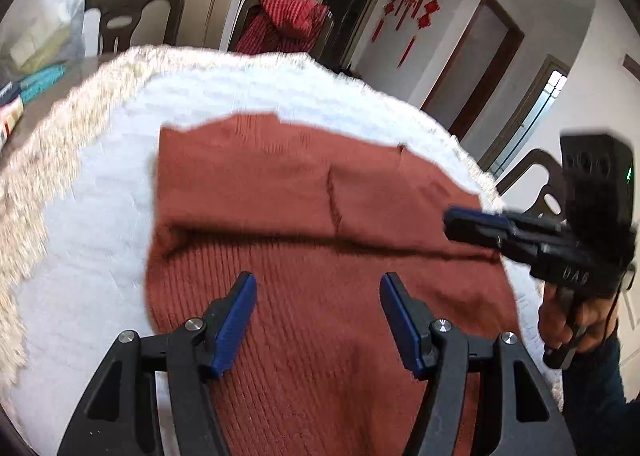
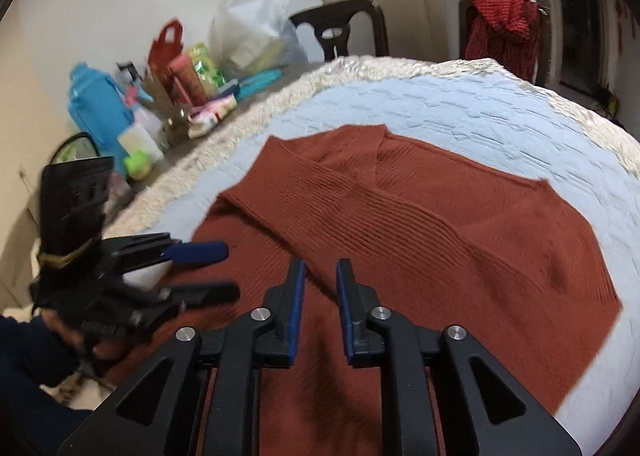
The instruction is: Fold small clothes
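Where sleeves cross, rust ribbed sweater [image 2: 420,224], seemingly flat

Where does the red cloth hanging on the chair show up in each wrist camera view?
Left wrist view: the red cloth hangs on a chair at top centre, beyond the far edge of the white blanket.
Right wrist view: the red cloth is at the upper right, again just past the blanket's far edge.
Shared landmark: the rust sweater spread on the blanket, below the cloth in both views.
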`<action>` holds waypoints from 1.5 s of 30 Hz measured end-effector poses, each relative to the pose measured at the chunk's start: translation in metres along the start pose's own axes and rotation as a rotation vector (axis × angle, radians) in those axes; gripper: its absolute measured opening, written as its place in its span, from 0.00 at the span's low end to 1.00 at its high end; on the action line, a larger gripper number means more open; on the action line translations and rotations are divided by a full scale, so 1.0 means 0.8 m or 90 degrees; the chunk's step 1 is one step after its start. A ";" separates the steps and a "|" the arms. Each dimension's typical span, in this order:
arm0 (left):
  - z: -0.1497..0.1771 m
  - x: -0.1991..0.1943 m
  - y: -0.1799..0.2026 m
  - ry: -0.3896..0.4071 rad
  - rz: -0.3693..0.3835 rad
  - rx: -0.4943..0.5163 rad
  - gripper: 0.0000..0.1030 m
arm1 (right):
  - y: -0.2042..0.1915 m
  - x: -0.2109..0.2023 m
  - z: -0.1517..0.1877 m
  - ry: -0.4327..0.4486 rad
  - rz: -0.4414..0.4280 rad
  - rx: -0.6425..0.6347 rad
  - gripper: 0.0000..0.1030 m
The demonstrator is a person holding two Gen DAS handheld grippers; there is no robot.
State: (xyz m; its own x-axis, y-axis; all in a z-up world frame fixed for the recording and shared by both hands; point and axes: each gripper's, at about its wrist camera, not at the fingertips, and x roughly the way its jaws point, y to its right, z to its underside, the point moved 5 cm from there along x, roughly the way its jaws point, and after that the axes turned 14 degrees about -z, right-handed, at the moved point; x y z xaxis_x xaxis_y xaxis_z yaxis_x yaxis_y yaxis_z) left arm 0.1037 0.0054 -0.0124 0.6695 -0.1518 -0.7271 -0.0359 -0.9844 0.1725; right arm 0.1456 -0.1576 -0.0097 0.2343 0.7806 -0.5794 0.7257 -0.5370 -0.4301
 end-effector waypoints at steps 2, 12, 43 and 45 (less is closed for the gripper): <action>-0.014 -0.007 0.004 0.020 -0.003 0.006 0.65 | 0.009 -0.021 0.007 0.028 0.026 0.019 0.25; -0.059 0.022 0.050 0.033 0.007 0.073 0.59 | 0.109 -0.097 0.024 0.154 0.179 0.205 0.25; -0.079 0.127 0.136 -0.026 -0.039 0.185 0.47 | 0.173 -0.079 0.030 0.098 0.237 0.226 0.11; -0.082 0.122 0.134 -0.024 -0.033 0.181 0.47 | 0.178 -0.086 0.032 0.105 0.248 0.236 0.11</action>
State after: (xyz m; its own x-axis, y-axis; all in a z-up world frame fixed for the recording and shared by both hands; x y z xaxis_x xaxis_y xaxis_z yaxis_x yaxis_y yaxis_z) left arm 0.2136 -0.1092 -0.0214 0.6474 -0.0992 -0.7557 -0.2131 -0.9755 -0.0544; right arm 0.2165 -0.2961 -0.0491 0.5589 0.5261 -0.6410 0.2967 -0.8487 -0.4379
